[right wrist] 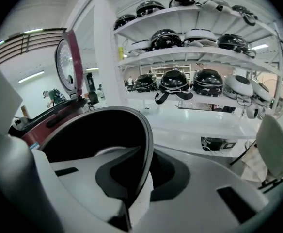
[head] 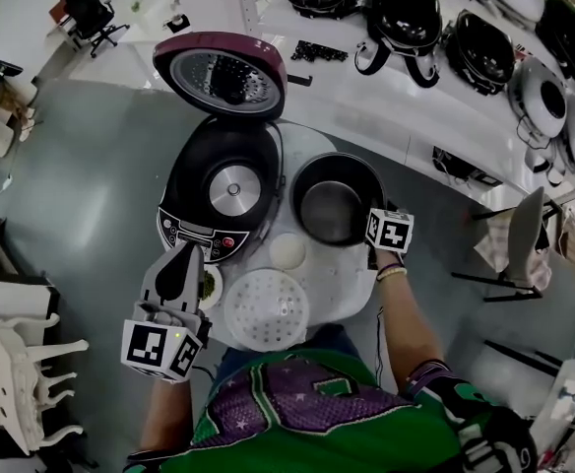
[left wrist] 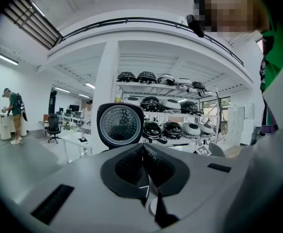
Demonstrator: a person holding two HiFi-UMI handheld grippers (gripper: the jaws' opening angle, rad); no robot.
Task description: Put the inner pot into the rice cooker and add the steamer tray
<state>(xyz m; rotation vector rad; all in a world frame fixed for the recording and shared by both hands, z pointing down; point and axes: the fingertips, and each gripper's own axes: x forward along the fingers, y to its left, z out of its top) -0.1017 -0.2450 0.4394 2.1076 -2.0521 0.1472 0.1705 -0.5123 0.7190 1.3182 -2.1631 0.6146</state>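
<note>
Head view runs from the left gripper (head: 189,254), which hangs over the near left edge of the small white table (head: 354,269). Its jaws are pressed together on nothing, as the left gripper view (left wrist: 144,171) confirms. Past it stands the rice cooker (head: 181,187). Its well is bare down to the heating plate, and its lid (head: 223,72) is tipped up at the far side. Nearer the person, the white steamer tray (head: 266,308) lies flat on the table just right of the left gripper, with a small white disc (head: 287,251) between it and the cooker.

Right of the cooker the inner pot (head: 339,166) sits upright on the table, mouth up and empty. It is close beside the cooker, though I cannot tell whether the two touch. The right gripper (head: 373,221) is at the pot's near right rim. In the right gripper view its jaws (right wrist: 132,178) pinch that thin rim, one inside the wall and one outside.

The well lies directly left of the held pot, so the move is probably a lift and a short carry leftward. The cooker's rim must be cleared. The raised lid blocks only the far side, so the room above is open.
</note>
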